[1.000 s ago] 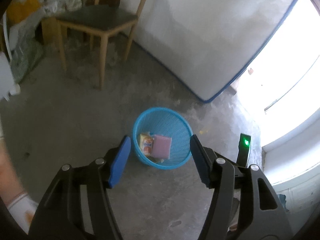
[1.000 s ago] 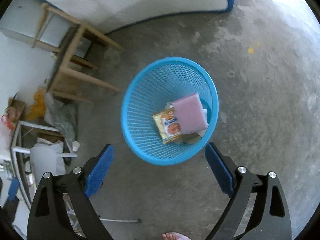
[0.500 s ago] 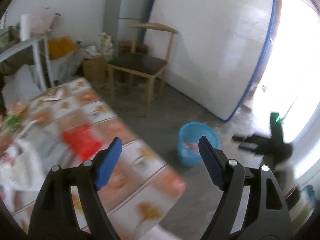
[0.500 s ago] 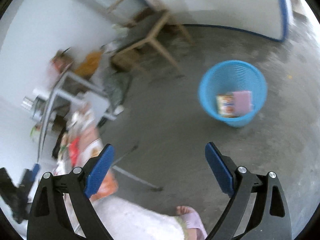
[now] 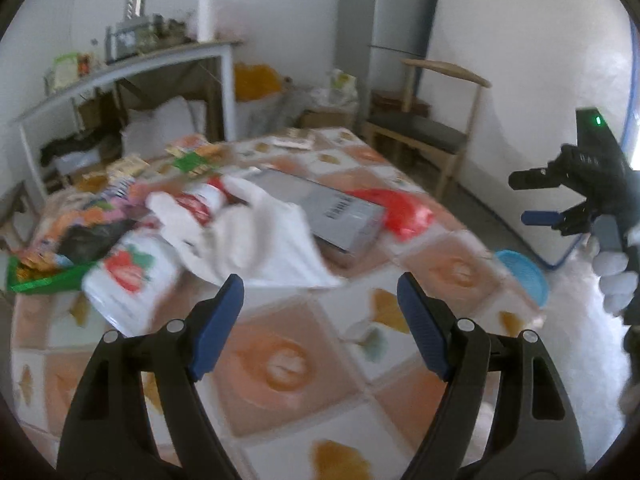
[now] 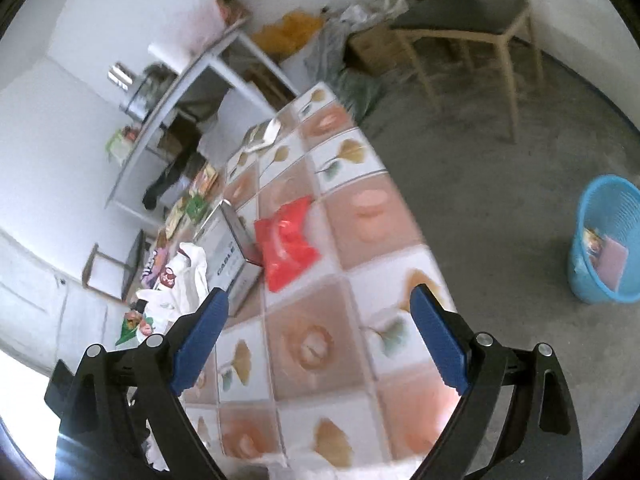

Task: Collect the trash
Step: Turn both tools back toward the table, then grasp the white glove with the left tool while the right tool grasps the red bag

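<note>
Only the right view shows trash inside the bin; both grippers hover wide open, empty, tilted down over the table.

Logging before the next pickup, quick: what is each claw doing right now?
Left claw: open, empty, over the table.
Right claw: open, empty, above the table edge.
</note>
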`<state>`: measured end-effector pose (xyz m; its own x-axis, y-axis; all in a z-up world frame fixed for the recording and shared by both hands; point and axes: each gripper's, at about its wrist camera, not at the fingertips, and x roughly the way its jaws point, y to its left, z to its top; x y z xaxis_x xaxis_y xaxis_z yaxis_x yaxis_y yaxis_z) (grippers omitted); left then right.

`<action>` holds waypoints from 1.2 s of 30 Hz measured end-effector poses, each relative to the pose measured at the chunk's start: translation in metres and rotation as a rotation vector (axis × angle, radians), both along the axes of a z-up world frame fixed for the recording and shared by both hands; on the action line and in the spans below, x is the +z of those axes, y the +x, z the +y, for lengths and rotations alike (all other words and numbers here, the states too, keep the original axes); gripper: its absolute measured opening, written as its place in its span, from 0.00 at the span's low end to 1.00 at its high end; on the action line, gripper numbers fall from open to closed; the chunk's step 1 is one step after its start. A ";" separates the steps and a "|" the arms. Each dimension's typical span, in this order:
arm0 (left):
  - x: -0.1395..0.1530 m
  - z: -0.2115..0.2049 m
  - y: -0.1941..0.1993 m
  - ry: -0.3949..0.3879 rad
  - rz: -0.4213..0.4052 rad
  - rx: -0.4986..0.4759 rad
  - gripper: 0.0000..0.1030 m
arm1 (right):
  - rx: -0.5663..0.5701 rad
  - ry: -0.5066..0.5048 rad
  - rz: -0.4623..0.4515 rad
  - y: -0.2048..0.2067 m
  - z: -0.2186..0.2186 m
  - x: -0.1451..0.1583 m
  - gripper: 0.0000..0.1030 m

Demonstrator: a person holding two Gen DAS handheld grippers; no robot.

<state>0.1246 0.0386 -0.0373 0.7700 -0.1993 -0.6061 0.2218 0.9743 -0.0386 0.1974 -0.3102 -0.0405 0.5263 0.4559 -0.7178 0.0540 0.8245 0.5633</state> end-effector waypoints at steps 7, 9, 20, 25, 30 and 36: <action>-0.004 0.004 0.046 0.052 0.028 -0.029 0.62 | 0.008 -0.056 0.051 0.050 0.036 -0.012 0.87; -0.006 -0.003 0.055 0.055 0.045 -0.069 0.62 | 0.018 -0.068 0.066 0.063 0.043 -0.016 0.87; -0.056 -0.018 0.094 0.070 0.257 -0.092 0.35 | 0.086 -0.175 0.153 0.097 0.074 -0.042 0.77; -0.055 -0.020 0.090 0.049 0.250 -0.102 0.03 | 0.087 -0.220 0.147 0.094 0.072 -0.043 0.58; -0.053 -0.023 0.080 0.041 0.245 -0.111 0.02 | 0.094 -0.185 0.170 0.089 0.064 -0.046 0.26; -0.049 -0.022 0.044 0.025 0.280 -0.190 0.02 | 0.100 -0.185 0.167 0.062 0.059 -0.042 0.22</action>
<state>0.1690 0.0167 -0.0866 0.5237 -0.3062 -0.7950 0.3840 0.9178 -0.1006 0.2592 -0.2515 -0.0828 0.3527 0.3526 -0.8667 0.0468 0.9185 0.3927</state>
